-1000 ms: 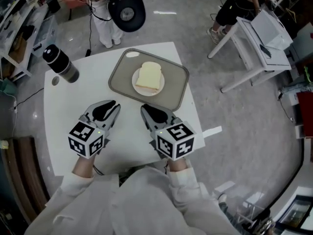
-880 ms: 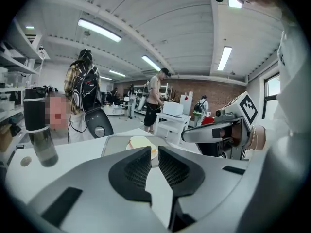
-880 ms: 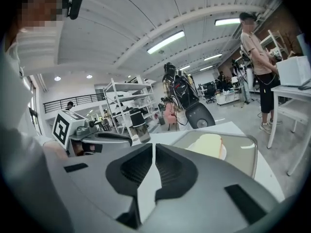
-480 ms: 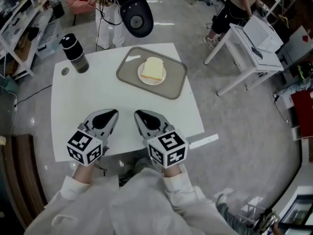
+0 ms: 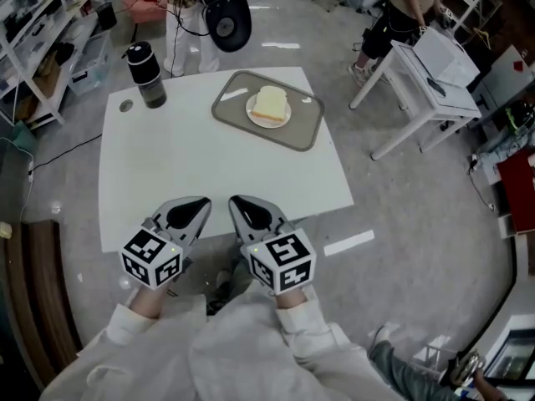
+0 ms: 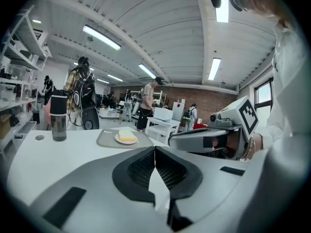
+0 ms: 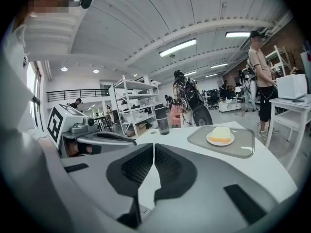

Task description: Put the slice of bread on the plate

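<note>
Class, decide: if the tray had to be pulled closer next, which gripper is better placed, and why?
Probably the right gripper: the tray, holding the slice of bread on its plate, lies at the far side of the table, toward the right. The left gripper is shut and empty too.

The right gripper (image 7: 154, 148) has its grey, black-padded jaws pressed together, with nothing between them. Beyond it, on the white rectangular table (image 7: 182, 136), a grey round-cornered tray (image 7: 243, 147) lies at two o'clock. It carries a small round white plate (image 7: 220, 142) with the thick pale slice of bread (image 7: 221, 133) on it (lower edge golden). A dark cylindrical bottle (image 7: 163, 119) stands at twelve o'clock. The left gripper (image 7: 127, 140) shows at nine o'clock.
</note>
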A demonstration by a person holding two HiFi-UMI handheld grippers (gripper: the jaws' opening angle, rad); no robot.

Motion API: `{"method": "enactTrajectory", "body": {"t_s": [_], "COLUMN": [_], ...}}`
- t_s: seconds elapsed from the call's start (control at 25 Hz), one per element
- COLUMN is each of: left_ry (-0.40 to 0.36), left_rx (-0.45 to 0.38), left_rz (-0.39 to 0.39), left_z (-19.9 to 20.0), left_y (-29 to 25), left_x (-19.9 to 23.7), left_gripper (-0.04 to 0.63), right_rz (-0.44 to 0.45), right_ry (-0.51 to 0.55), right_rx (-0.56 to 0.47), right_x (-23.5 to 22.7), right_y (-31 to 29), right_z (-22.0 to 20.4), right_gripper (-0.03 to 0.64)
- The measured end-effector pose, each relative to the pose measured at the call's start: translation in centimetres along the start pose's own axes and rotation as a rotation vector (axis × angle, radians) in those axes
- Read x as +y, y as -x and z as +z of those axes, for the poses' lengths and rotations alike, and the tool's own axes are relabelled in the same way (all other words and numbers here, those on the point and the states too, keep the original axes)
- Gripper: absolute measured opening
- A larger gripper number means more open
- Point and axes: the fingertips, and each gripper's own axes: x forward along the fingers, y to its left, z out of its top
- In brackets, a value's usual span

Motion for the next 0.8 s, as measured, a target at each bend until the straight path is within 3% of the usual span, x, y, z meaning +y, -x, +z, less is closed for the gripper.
{"method": "enactTrajectory", "body": {"t_s": [0.32,0.8], "left_ry": [0.022,0.075], "left_rx": [0.015,0.005], "left_rz": [-0.029,-0.003], "left_z": [-1.5,-2.2], "left_y": [1.7,1.8], "left_x": [-2.4,-3.5], "left_gripper": [0.009,0.009], "right_rz": [0.016,0.047], "right_ry": [0.039,0.075], "right_rx": [0.017,0.046], "right_x": [2.1,2.2], "right_y": [1.2,2.5], "right_z": [-1.1,-1.3], "right_gripper": [0.021,0.017]}}
